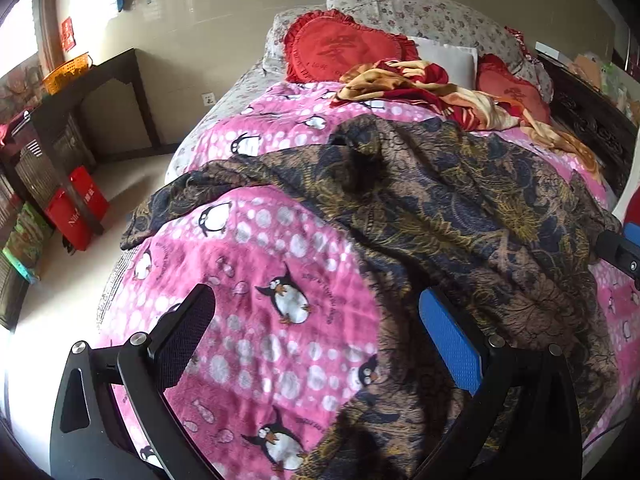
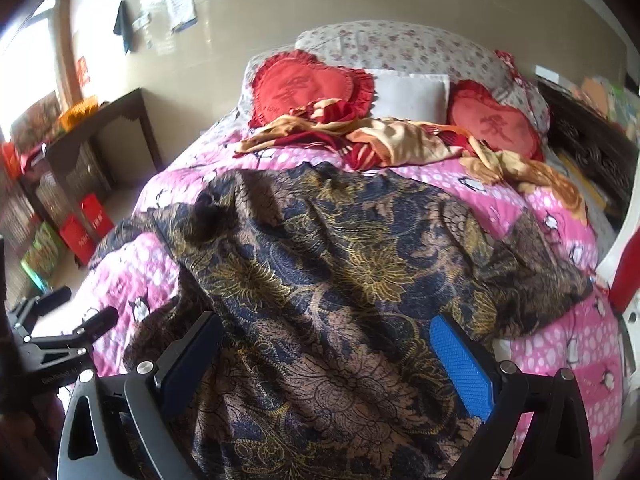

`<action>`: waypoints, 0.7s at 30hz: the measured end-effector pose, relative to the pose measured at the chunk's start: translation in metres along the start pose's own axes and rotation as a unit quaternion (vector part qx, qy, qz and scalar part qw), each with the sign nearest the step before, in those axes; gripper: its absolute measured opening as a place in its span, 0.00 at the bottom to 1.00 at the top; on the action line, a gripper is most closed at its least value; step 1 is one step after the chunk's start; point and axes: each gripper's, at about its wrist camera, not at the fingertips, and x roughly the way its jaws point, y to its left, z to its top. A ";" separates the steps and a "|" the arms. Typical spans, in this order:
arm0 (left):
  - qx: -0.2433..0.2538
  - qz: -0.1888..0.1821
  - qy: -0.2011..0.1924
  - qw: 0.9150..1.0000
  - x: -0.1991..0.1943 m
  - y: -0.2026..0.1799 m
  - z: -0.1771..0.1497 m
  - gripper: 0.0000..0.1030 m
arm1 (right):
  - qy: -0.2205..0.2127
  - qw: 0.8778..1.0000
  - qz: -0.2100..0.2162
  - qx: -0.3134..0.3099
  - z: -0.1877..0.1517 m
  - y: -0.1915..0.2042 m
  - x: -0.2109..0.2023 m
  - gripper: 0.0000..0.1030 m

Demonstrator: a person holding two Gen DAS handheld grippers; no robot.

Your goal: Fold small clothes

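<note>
Covering a bed by a beige wall, a pink penguin-print blanket (image 2: 560, 344), dark gold-floral patterned garment (image 2: 320, 264) spread lengthwise toward the red heart-shaped cushions (image 2: 304, 88), left gripper (image 1: 316, 344) and right gripper (image 2: 324, 364) gaped wide, holding nothing.

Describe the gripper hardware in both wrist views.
Both match: the left gripper and right gripper each have black curved frames with triangular cutouts and silver bolts. Each has two flat textured pads: the right-hand one is bright blue, the left-hand one looks dark in shadow. No cables, sleeves or hands visible.
</note>
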 end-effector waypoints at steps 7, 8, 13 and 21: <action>-0.027 0.006 0.009 1.000 0.008 0.020 -0.002 1.00 | 0.013 1.000 0.007 -0.006 -0.001 0.009 0.013 1.00; -0.027 0.008 0.009 1.000 0.009 0.021 -0.002 1.00 | 0.014 1.000 0.007 -0.007 -0.002 0.011 0.013 1.00; -0.026 0.012 0.009 1.000 0.010 0.022 0.000 1.00 | 0.013 1.000 0.004 -0.015 -0.002 0.016 0.015 1.00; -0.024 0.012 0.009 1.000 0.010 0.021 0.002 1.00 | 0.016 1.000 0.007 -0.017 -0.002 0.018 0.017 1.00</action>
